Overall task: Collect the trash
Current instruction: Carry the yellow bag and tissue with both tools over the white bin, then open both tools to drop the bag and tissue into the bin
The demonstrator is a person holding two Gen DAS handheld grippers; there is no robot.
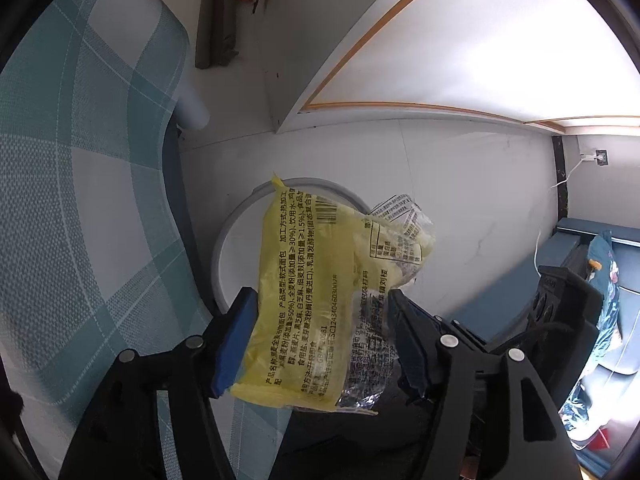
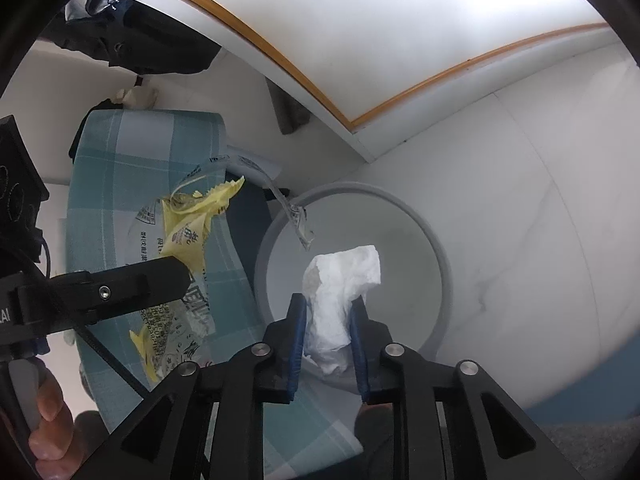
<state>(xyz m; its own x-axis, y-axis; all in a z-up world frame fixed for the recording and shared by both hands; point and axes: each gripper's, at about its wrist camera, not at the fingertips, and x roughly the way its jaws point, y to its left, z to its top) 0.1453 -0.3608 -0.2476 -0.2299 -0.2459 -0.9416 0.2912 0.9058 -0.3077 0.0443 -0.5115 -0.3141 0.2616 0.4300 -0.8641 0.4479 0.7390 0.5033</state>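
The bin (image 2: 436, 264) stands on the floor (image 2: 520, 208) just right of the chair (image 2: 128, 168). The wrapper (image 1: 304, 296) hangs over the bin's rim, the tissue (image 2: 340, 296) above its mouth, seemingly touching neither.

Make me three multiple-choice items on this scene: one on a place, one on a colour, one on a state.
1. The yellow printed plastic wrapper is:
A. on the checked chair
B. between the left gripper's fingers
C. flat on the floor

2. The right gripper's finger pads are:
A. red
B. white
C. blue

3. The white paper tissue is:
A. crumpled
B. folded flat
C. rolled into a tube

Key:
1 B, the yellow printed plastic wrapper sits between the left gripper fingers, above the round grey bin.
2 C, the fingers carry blue pads.
3 A, the white paper tissue is creased and bunched.
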